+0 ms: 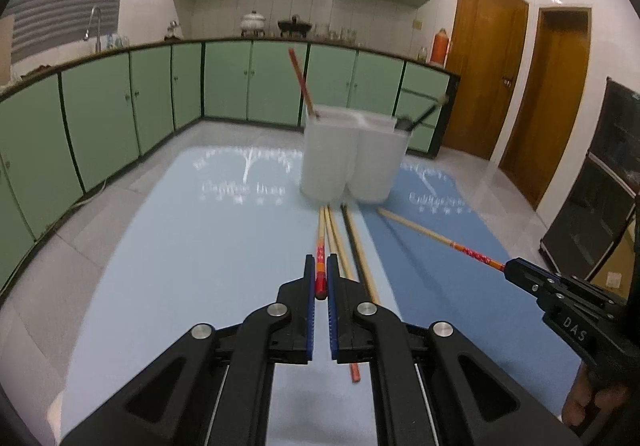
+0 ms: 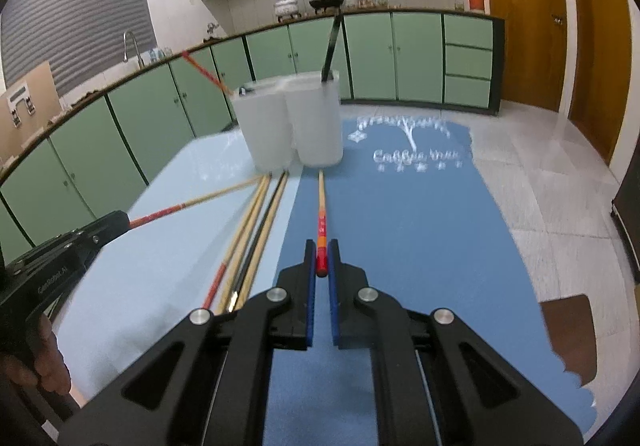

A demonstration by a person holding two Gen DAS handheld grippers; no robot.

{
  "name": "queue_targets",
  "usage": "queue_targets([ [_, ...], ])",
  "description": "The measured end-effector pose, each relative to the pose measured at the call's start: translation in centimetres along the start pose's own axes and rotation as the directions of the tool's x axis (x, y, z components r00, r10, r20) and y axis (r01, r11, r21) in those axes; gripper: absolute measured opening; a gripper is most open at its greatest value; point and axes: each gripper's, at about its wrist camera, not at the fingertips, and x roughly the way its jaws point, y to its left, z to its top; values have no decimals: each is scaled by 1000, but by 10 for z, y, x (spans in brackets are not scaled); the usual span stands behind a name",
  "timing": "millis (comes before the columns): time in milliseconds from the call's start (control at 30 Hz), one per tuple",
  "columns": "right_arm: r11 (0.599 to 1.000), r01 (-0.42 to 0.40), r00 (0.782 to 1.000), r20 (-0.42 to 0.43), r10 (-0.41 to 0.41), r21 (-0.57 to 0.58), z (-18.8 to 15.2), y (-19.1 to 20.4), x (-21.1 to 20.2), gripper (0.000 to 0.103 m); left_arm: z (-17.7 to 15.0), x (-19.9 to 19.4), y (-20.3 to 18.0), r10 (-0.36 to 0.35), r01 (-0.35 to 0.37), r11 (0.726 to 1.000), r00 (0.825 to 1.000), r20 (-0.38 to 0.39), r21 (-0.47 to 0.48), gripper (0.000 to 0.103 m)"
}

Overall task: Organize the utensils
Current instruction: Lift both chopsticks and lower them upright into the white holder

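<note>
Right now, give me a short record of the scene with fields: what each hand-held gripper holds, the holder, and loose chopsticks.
left hand-held gripper: shut on red-ended chopstick
right hand-held gripper: shut on second red-ended chopstick
holder: white two-cup holder, upright at the far end of the mats
in holder: one red chopstick, one black utensil
loose chopsticks: lying bundled on the table before the holder

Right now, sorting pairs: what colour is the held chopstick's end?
Red, orange band above; the chopstick shows best in the right wrist view.
</note>
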Motion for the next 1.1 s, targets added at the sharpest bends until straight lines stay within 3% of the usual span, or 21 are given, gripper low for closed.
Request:
queue_targets([
  [400,997,-71,990,123,71,-7,68,-6,-37,5,59,-29,-11,-30,22,998,986,164,53,6],
  [800,986,-155,984,83,160,-57,125,-5,-30,5,97,-23,-21,-94,75,991,980,176,113,6],
  [1100,977,-188,973,120,199,-97,157,-5,-50,5,126,-36,-24,-120,91,987,965,233,132,6],
])
